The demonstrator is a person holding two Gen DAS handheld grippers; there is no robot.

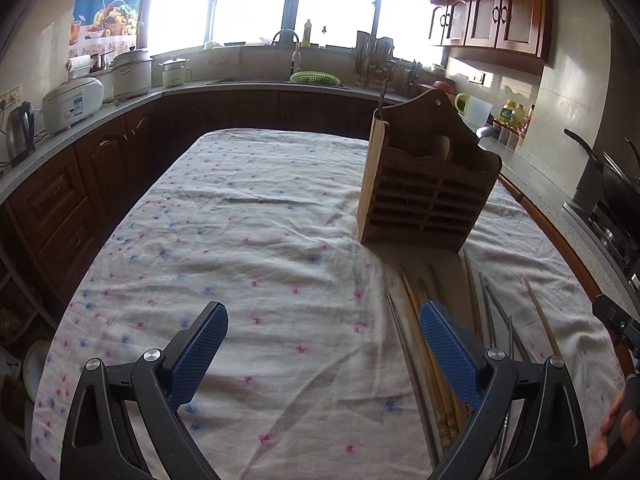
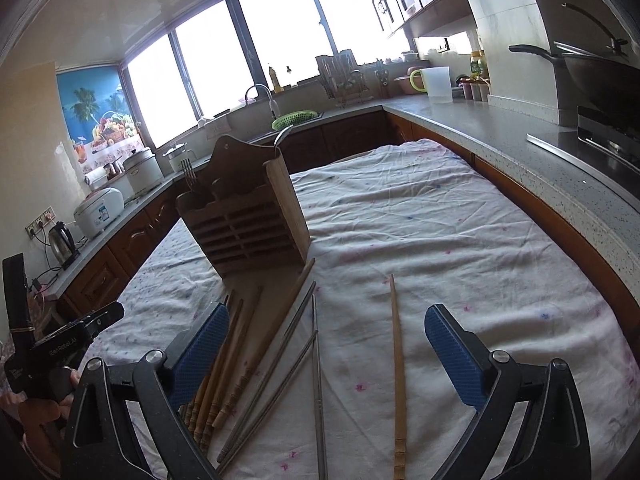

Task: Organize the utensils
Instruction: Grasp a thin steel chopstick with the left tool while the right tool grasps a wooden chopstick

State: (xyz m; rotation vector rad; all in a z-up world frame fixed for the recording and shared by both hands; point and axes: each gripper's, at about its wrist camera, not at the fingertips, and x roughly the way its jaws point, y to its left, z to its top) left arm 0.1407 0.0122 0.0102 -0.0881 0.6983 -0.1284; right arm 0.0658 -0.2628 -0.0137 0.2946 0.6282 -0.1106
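Left gripper (image 1: pixel 324 334): jaws spread wide, nothing held; blue pads are seen over bare floral cloth. Right gripper (image 2: pixel 327 334): jaws likewise wide apart and empty, held above the scattered chopsticks.

Surface (image 1: pixel 240 240): covered with a wrinkled white cloth printed with small pink and blue flowers.

Wooden utensil holder (image 1: pixel 428 196): stands upright on the cloth, slatted front, tall arched back panel. In the left wrist view it is located at 1 o'clock from the gripper; in the right wrist view (image 2: pixel 244 216) at 11 o'clock. A fork (image 2: pixel 189 178) is seen standing in its left compartment, tines up. A metal handle (image 2: pixel 283 136) projects from the right side; the item's type cannot be told.

Chopsticks: a bundle of wooden chopsticks (image 2: pixel 224 364) lies on the cloth just in front of the holder, at 10 o'clock under the right gripper's left pad. Metal chopsticks (image 2: pixel 316 368) lie beside them, fanned and partly crossing. 1 wooden chopstick (image 2: pixel 397 364) lies apart at 1 o'clock, roughly straight ahead between the pads.

A hand (image 1: pixel 610 428) is partly visible at the right edge of the left wrist view.
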